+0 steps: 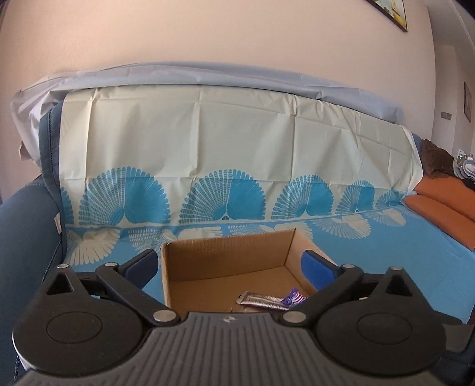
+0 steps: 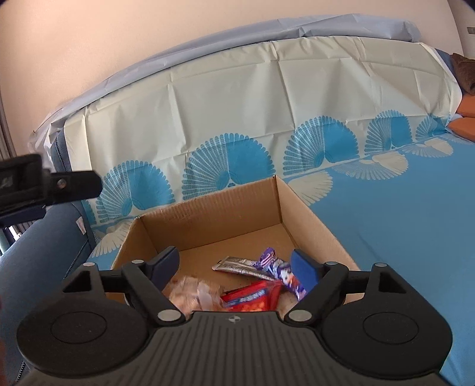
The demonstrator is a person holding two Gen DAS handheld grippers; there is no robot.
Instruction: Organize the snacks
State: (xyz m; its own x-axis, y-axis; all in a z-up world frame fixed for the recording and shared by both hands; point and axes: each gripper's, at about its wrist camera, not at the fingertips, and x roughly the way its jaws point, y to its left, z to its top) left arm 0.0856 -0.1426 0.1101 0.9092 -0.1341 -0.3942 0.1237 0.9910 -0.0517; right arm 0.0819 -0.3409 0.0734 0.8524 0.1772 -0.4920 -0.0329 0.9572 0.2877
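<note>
On the sofa seat: a cardboard box stands open-topped on a blue and cream fan-patterned cover.
Left wrist view, claw: the left gripper has its jaws spread wide, nothing between the pads; one blue pad sits outside the box's left wall, the other over its right side.
Left wrist view, snacks: a silver bar wrapper lies on the box floor near the front right, with a purple wrapper just beside it.
Left wrist view, surroundings: an orange cushion lies well apart at far right; a framed picture hangs on the wall.
Right wrist view, claw: the right gripper hangs over the box's near end, jaws apart, gripping nothing.
Right wrist view, snacks: inside the box lie the silver bar, a purple packet, a red packet and a clear bag of pale pieces, bunched at the near end.
Right wrist view, left edge: the other gripper shows blurred, above the blue armrest.
</note>
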